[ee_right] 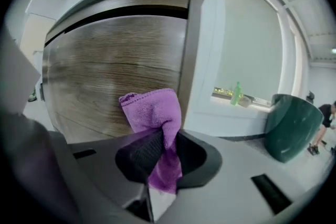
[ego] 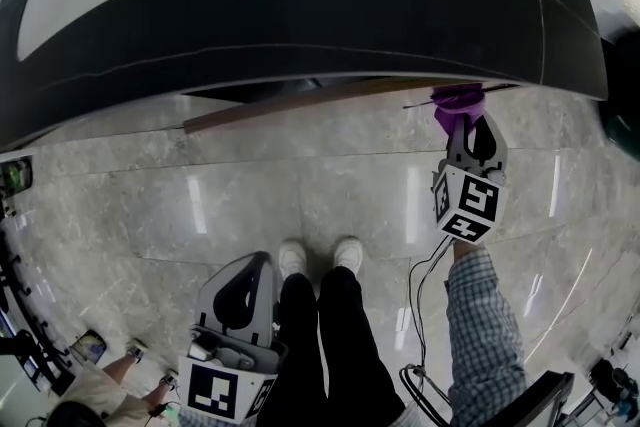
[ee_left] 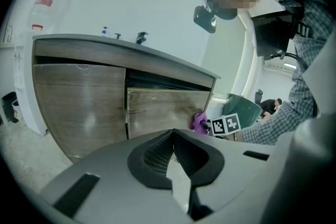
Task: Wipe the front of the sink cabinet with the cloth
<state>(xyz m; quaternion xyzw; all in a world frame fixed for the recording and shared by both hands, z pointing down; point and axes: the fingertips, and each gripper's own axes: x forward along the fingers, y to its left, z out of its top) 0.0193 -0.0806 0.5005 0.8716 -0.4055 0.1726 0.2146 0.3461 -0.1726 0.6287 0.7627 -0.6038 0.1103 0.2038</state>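
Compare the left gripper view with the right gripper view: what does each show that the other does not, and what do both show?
Only the left gripper view: the left gripper, jaws together and empty, the cabinet's left door, a tap, and a marker cube. Only the right gripper view: the right gripper shut on the cloth, seen close up, and a green bottle. Both: the purple cloth by the wood-grain right door.

right hand-held gripper holds purple cloth against wooden cabinet front, under the dark desk edge. left hand-held gripper low beside black trousers, well apart from cabinet. white shoes on marble floor.
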